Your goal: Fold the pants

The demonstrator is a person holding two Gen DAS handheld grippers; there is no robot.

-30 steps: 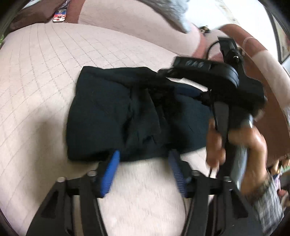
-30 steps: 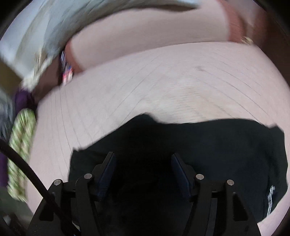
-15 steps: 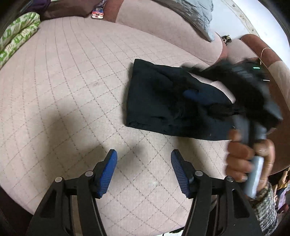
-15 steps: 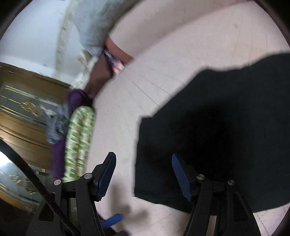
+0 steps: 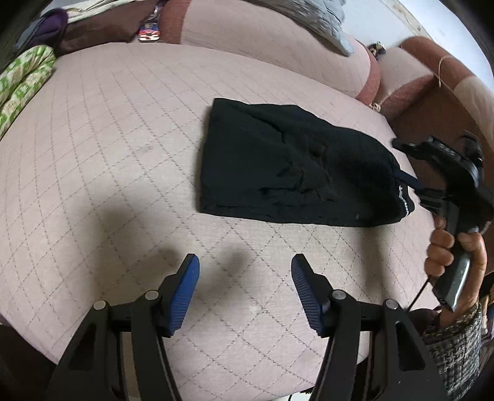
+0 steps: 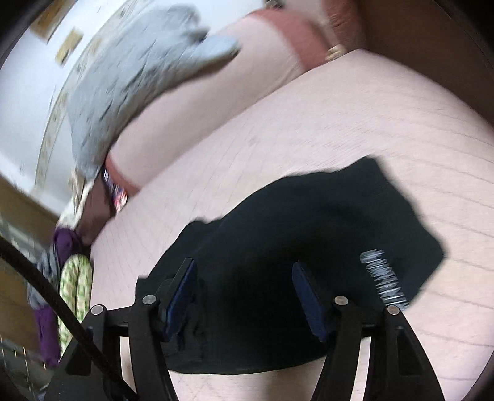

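The black pants [image 5: 293, 169] lie folded into a compact rectangle on the pink quilted cushion [image 5: 108, 154], with a white logo at the right edge. My left gripper [image 5: 245, 290] is open and empty, held back from the pants over bare cushion. My right gripper [image 6: 244, 296] is open and empty, hovering over the near part of the pants [image 6: 293, 246]. In the left wrist view the right gripper's body [image 5: 447, 172] shows in a hand at the pants' right end.
A grey blanket [image 6: 139, 77] drapes over the pink backrest [image 5: 262, 34]. A green patterned cloth [image 5: 21, 83] and purple fabric [image 5: 52, 24] lie at the left. A brown armrest [image 5: 432, 92] stands at the right. The cushion's front edge is near my left gripper.
My left gripper has pulled back from the pants' near edge. My right gripper has lifted off the pants and moved to their right end. The pants now lie flat and folded.
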